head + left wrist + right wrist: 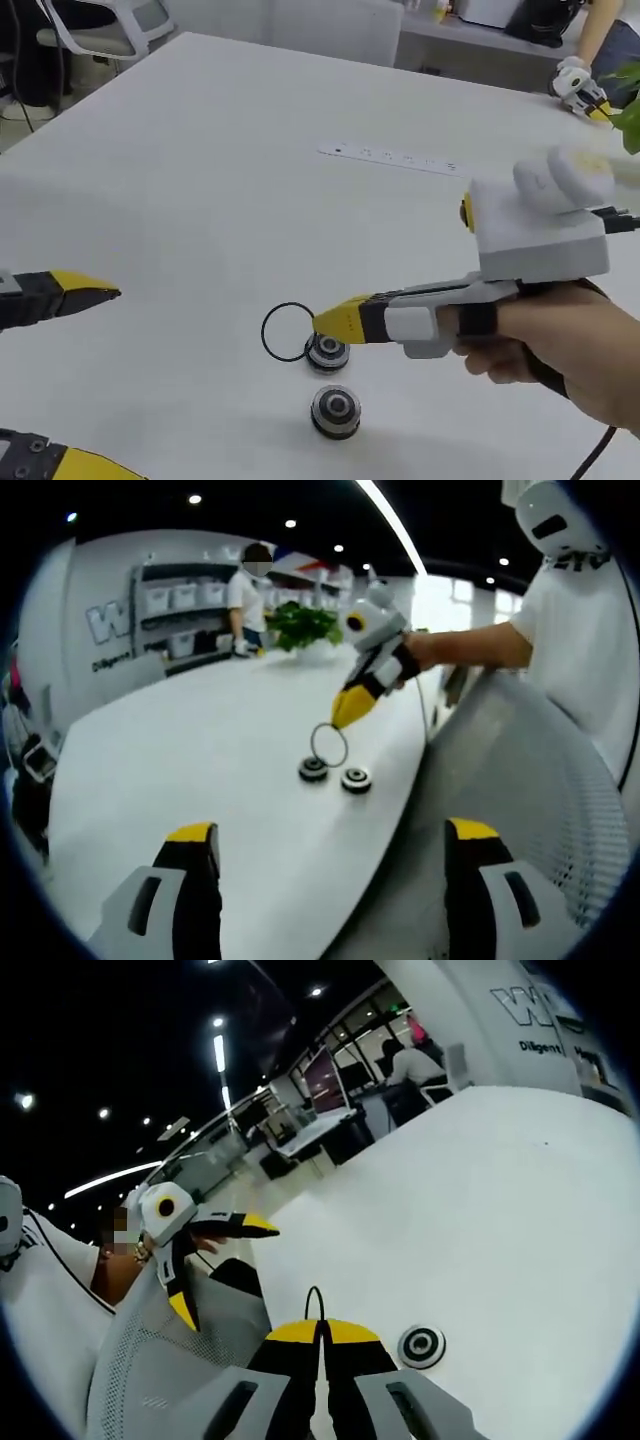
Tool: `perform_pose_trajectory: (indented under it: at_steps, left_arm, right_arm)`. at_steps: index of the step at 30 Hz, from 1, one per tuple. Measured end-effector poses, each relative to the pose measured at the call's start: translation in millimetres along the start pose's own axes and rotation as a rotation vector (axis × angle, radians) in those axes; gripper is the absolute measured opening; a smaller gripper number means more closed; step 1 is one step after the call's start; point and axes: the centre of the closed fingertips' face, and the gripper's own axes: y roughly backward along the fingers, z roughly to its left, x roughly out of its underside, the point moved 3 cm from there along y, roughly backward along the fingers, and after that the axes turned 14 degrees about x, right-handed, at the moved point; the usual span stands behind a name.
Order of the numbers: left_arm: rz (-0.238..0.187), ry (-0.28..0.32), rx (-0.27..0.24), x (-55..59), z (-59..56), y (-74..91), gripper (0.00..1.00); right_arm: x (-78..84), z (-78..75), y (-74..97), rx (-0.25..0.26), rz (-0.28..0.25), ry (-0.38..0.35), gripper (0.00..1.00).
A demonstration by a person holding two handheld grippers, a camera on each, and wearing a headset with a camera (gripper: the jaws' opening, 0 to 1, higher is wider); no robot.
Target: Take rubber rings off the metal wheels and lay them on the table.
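Right gripper (322, 322) pinched shut on one rubber ring (264, 332), held beside the two wheels (336, 411) near the table's (200, 180) front edge, ready to lay down. Left gripper (330, 830) spread wide, parked clear.

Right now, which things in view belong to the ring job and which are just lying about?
Job: rubber ring pinched in the right gripper; nearer metal wheel; farther metal wheel.
Lying about: power strip; plant; chair.

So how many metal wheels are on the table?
2. The far wheel sits under the right gripper, which holds a rubber ring; the near wheel sits beside it, closer to the person. None seems hidden.
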Motion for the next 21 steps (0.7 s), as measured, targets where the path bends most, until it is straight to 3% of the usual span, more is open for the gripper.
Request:
perform_pose_trajectory:
  at_steps: [8,21]
  left_arm:
    - [0.014,-0.003,0.005,1.5,-0.3,-0.6,0.95]
    - [0.040,-0.009,0.009,3.6,0.4,-1.7,0.96]
  right_arm:
    - [6.7,3.3,-16.5,-0.007,0.068,0.068,0.00]
    - [34.2,3.1,-47.0,-0.008,0.184,0.108,0.00]
